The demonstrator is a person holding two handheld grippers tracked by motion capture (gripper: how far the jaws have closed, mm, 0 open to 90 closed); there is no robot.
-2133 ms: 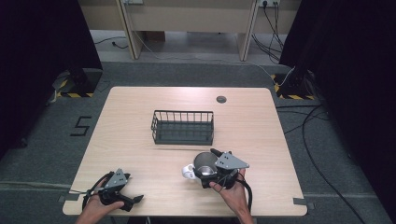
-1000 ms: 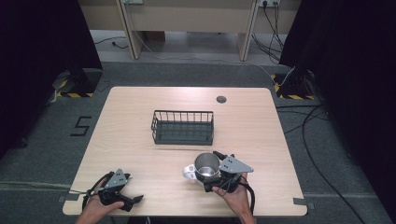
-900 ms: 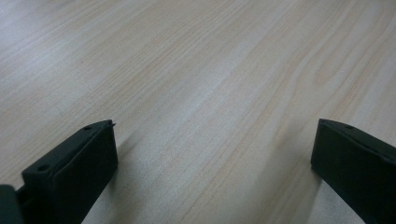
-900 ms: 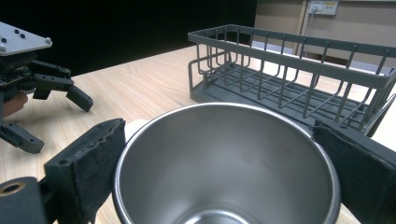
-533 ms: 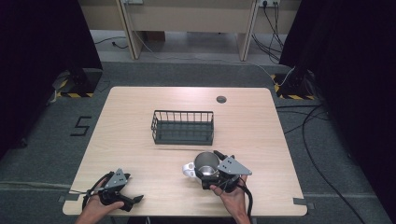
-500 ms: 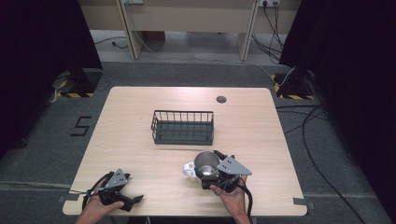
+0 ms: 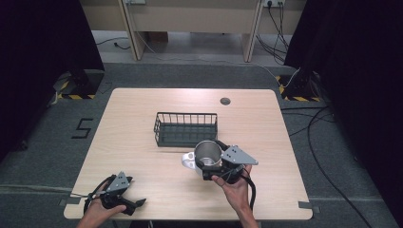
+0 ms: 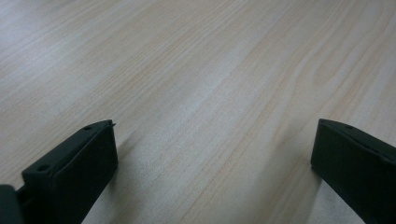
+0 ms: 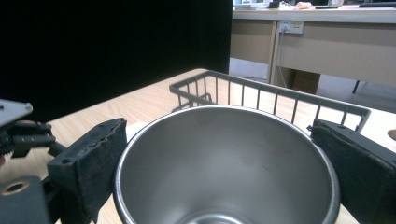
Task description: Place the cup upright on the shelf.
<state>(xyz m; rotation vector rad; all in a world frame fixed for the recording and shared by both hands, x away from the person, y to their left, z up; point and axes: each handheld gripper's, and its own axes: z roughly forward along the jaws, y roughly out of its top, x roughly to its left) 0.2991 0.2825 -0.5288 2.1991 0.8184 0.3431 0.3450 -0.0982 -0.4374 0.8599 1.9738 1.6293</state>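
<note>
Work in hand: the right tool (image 7: 211, 167) carries a steel cup (image 7: 207, 153) low over the table (image 7: 266, 133), just on the near side of the wire basket (image 7: 186, 128); I judge the basket to be where the cup is headed
Right tool: clamped on the cup, one black jaw against each side of the rim, as the right gripper view shows with the steel cup (image 9: 226, 163) wedged between them
Cup: upright, mouth open to the ceiling, looks empty; from above I cannot tell whether its base touches the table
White thing: a small pale object (image 7: 189, 160) sits on the table just beside the cup, on its left; too small to name
Left tool: the left tool (image 7: 127, 204) rests near the front left corner of the table, jaws wide apart, nothing between them but bare table (image 8: 201, 93)
Basket: empty, well clear of the table's edges, its near wall close to the cup
Risk, slip: smooth round steel held at two narrow points could twist or drop if the grip eases
Risk, snag: if it travels too low, the cup's base may catch the basket's near rail (image 9: 261, 86) and shove or tip the basket
Risk, knock: a sideways swing could bump the pale object away
</note>
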